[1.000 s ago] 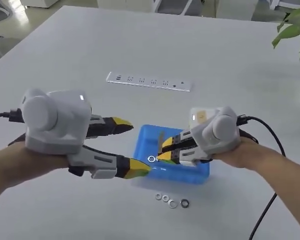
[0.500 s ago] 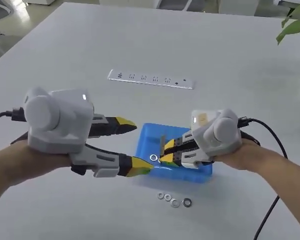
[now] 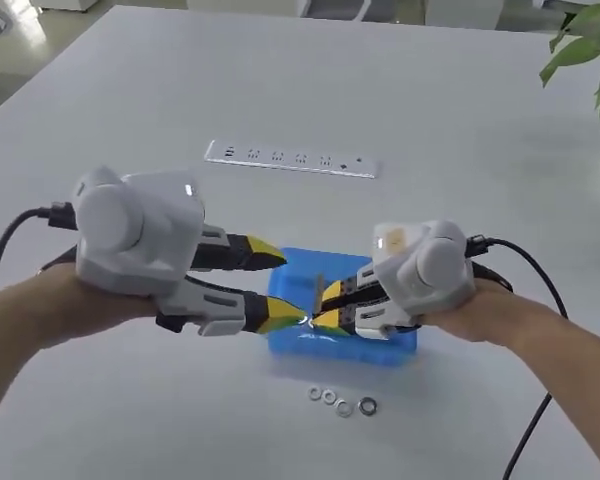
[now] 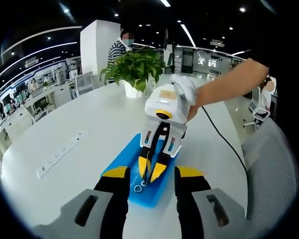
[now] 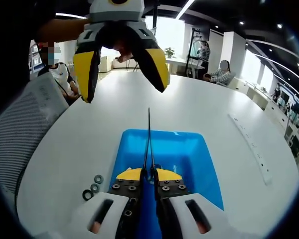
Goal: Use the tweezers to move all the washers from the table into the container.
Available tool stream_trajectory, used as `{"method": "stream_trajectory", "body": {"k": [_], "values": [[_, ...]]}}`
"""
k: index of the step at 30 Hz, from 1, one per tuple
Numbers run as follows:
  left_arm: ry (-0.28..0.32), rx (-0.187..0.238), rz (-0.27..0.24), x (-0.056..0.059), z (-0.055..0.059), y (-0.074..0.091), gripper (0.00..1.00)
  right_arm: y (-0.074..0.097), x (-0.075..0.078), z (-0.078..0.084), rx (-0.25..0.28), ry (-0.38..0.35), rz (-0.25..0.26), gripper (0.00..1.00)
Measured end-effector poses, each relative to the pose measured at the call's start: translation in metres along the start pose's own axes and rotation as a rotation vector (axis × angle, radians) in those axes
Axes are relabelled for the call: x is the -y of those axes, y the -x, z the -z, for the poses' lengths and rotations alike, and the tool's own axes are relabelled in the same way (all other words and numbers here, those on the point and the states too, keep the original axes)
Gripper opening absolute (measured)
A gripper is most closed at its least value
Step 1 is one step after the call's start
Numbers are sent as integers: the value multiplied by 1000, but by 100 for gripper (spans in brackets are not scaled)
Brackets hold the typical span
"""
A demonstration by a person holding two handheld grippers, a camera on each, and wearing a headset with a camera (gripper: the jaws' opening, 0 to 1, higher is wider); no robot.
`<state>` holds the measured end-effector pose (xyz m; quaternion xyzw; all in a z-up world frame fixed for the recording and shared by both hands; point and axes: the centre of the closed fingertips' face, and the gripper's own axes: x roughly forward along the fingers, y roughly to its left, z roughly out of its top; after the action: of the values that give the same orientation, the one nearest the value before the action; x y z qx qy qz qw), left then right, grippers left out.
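Hovering over the white table, both grippers are meeting at the blue container. On the near-left side the left gripper is holding its jaws spread wide, gripping nothing. It has edged inward since a second ago, and its lower jaw is now reaching over the container's near-left corner. Opposite it, the right gripper is staying clenched on the tweezers, which are pointing down into the container. One washer, riding at the tweezers' tip half a second ago, is now lying low in the container just beside that tip. Whether the tip is touching it cannot be told. Reading: this washer is being delivered or is freshly dropped. Four more washers are waiting in a short row on the table, just in front of the container's near wall, so the task is running partway. Next the tweezers likely need lifting clear and going to that row.
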<state>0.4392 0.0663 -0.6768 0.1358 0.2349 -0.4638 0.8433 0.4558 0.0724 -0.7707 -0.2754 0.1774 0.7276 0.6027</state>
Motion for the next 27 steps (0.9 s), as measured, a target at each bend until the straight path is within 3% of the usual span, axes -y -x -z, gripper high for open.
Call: {"method": "stream_trajectory", "body": {"k": [9, 19, 27], "values": [[-62, -45, 39, -4, 2, -14, 26, 1, -1, 2, -9, 11, 1, 9], [-106, -52, 91, -3, -5, -28, 16, 0, 0, 1, -19, 27, -1, 9], [-126, -63, 116, -2, -4, -32, 10, 0, -1, 1, -28, 39, -3, 9]]}}
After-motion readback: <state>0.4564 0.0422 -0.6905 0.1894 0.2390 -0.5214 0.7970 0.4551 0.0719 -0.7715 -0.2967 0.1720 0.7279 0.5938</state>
